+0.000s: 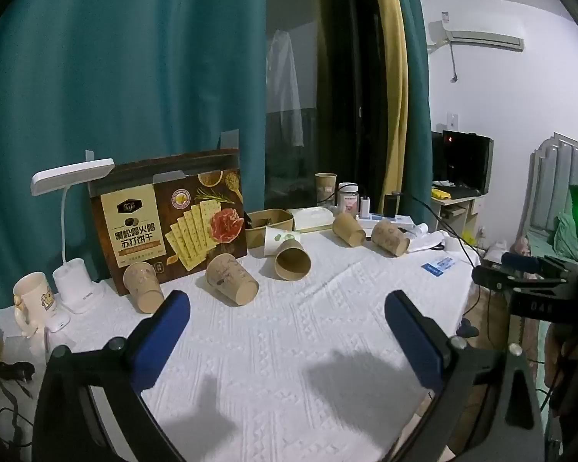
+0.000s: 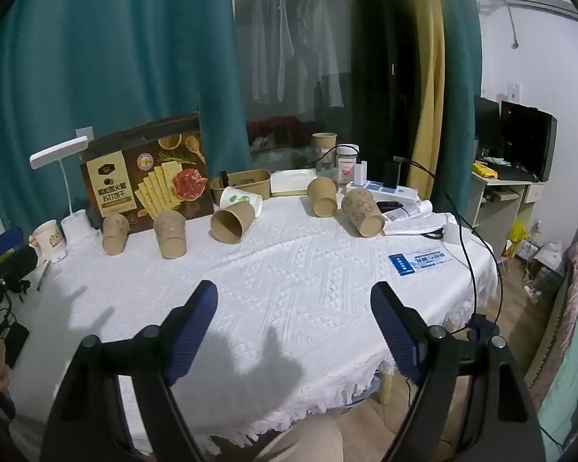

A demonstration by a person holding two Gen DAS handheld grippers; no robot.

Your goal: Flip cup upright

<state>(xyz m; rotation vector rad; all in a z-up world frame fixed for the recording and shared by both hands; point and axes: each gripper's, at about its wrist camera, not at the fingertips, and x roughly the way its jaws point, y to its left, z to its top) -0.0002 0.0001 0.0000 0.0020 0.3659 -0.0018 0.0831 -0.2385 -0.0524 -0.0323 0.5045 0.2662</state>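
Several brown paper cups lie on their sides on the white tablecloth: one far left, one beside it, a middle one with its mouth toward me, and two at the right. A white cup lies behind the middle one. My left gripper is open and empty above the cloth, short of the cups. My right gripper is open and empty near the table's front.
A cracker box stands at the back left beside a white desk lamp and a mug. A paper bowl, an upright cup, a jar and a power strip line the back. A blue card lies right.
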